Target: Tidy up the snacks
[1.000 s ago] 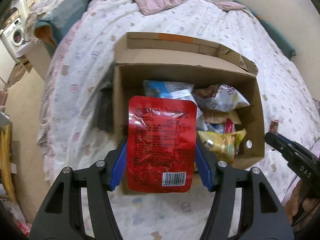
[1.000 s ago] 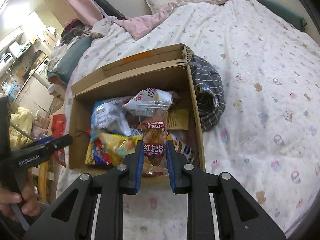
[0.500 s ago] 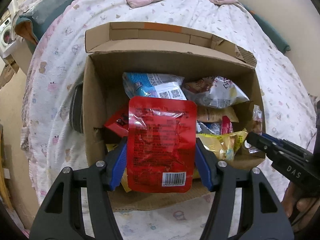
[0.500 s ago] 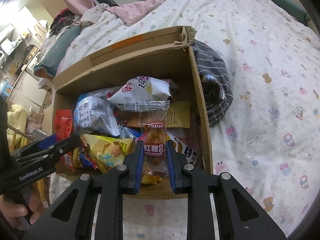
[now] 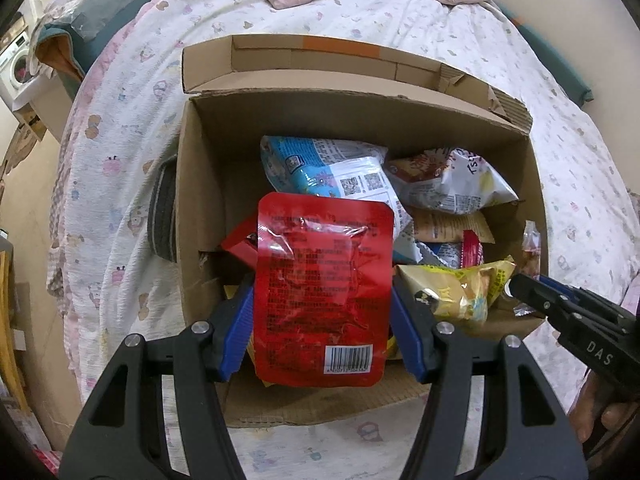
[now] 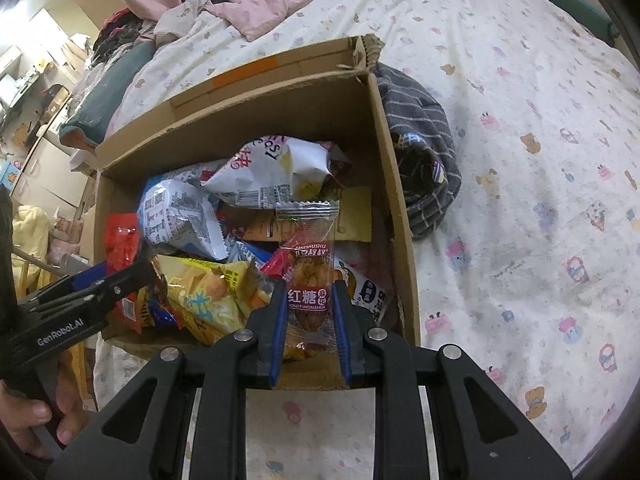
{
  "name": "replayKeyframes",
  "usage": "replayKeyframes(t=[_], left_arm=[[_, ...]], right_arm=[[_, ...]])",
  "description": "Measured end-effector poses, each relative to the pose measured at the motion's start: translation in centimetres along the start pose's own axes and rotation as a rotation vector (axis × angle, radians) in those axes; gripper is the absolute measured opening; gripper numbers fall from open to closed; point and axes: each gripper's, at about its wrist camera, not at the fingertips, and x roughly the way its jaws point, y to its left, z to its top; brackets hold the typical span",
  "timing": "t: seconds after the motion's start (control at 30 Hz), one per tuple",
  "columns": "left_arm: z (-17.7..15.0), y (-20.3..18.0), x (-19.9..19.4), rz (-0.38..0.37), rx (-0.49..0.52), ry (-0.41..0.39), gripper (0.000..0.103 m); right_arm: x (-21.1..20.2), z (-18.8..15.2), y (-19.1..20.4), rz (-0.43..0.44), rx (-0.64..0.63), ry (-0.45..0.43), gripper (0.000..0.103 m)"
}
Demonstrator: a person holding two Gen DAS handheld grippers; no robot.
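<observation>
The left tongs pinch a red pouch by its two side edges, holding it upright with the barcode end nearest the camera. The pouch hangs over the near left part of the box, which stands on the bed straight ahead of these tongs.

The right tongs pinch a clear twist pack, a small see-through wrapper with a brown snack inside. It stands upright above the near right part of the same box, just inside the right wall.

Judging by how things lie, the job looks well on its way. Beyond both sets of tongs the box already holds a loose heap: a blue bag toward the far left, a white bag toward the far right, a yellow bag between the two tongs, and several flatter packets under them. Another red packet shows beside the left tongs.

What is left, as far as can be seen, is to let go of these two packs so they drop onto the heap. No other snacks show on the bed around the box, though much of the bed lies out of view. A striped cloth is bunched against the outside of the right wall.
</observation>
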Motion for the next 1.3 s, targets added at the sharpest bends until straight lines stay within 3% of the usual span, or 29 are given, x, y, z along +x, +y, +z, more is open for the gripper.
replayKeyframes(t=[0.13, 0.2, 0.27, 0.47, 0.53, 0.57, 0.6, 0.83, 0.93, 1.0, 1.1, 1.17, 1.3], left_arm=[[0.0, 0.2, 0.2, 0.000, -0.008, 0.022, 0.063], [-0.1, 0.2, 0.1, 0.020, -0.005, 0.015, 0.077], [-0.1, 0.1, -0.1, 0.014, -0.004, 0.013, 0.081], [-0.1, 0.3, -0.8, -0.011, -0.016, -0.004, 0.081], [0.0, 0.2, -1.2, 0.008, -0.010, -0.024, 0.081], [0.1, 0.1, -1.6, 0.015, -0.001, -0.042, 0.081], [0.2, 0.0, -2.0, 0.020, 0.005, -0.056, 0.081], [-1.4, -0.6, -6.3, 0.104, 0.034, -0.195, 0.081], [-2.5, -0.4, -8.3, 0.105, 0.042, -0.253, 0.081], [-3.6, -0.2, -9.3, 0.090, 0.043, -0.278, 0.081], [-5.5, 0.6, -10.3, 0.102, 0.033, -0.286, 0.085], [-7.1, 1.3, -10.8, 0.098, 0.011, -0.278, 0.090], [-9.5, 2.4, -11.6, 0.077, -0.013, -0.259, 0.090]], right_arm=[[-0.1, 0.0, -0.1, 0.006, 0.003, -0.001, 0.023], [-0.2, -0.1, -0.1, 0.011, 0.005, -0.005, 0.026], [-0.3, -0.1, -0.2, 0.014, 0.009, -0.006, 0.026], [-0.6, 0.1, -0.1, 0.026, 0.012, -0.021, 0.027], [-0.8, 0.2, 0.0, 0.032, 0.013, -0.029, 0.034], [-0.9, 0.3, -0.1, 0.037, 0.018, -0.034, 0.052], [-1.1, 0.3, -0.2, 0.046, 0.026, -0.043, 0.063], [-4.0, 0.1, -0.2, 0.030, 0.056, -0.167, 0.075], [-5.4, -1.0, 0.6, 0.036, 0.039, -0.194, 0.079], [-7.2, -2.1, 1.7, 0.005, 0.008, -0.255, 0.097], [-9.6, -3.8, 2.9, 0.006, -0.025, -0.329, 0.100], [-10.7, -5.1, 3.2, 0.016, -0.036, -0.347, 0.102], [-12.1, -8.0, 3.8, 0.019, -0.055, -0.364, 0.103]])
